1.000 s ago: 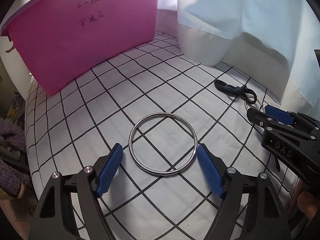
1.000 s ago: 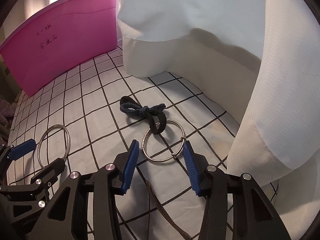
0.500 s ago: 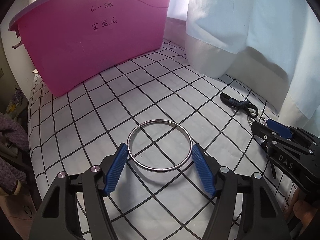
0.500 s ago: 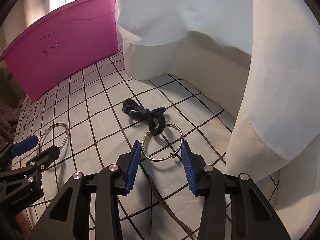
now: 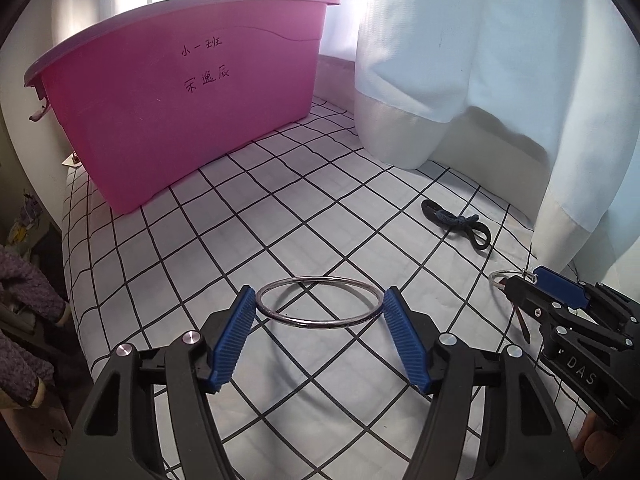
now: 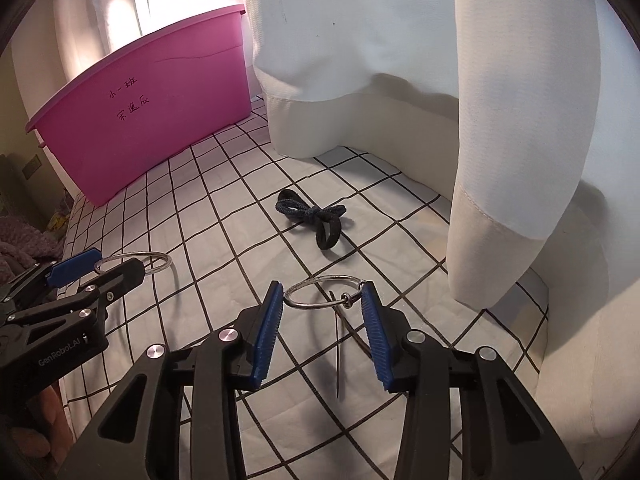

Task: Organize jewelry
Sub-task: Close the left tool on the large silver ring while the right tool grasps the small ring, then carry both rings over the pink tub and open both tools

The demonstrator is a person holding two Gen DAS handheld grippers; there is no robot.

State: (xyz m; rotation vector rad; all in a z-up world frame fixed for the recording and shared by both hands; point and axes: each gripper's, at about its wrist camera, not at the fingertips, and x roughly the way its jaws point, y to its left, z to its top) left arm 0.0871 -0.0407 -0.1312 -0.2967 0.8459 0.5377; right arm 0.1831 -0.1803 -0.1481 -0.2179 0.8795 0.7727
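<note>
Pinching a big ring (image 5: 318, 301) across its width, left claw (image 5: 319, 312) hovering over the checked bed (image 5: 280, 208), right claw (image 6: 322, 308) pinching a small ring (image 6: 320, 292), dark band (image 6: 316, 216) lying at twelve o'clock, pink bin (image 5: 180, 100) sitting at eleven.

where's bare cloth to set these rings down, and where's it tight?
Free: checked cloth between pink bin and large ring, and the strip between bin and dark hair tie. Tight: right side, where hair tie, small ring and white curtain crowd together.
</note>
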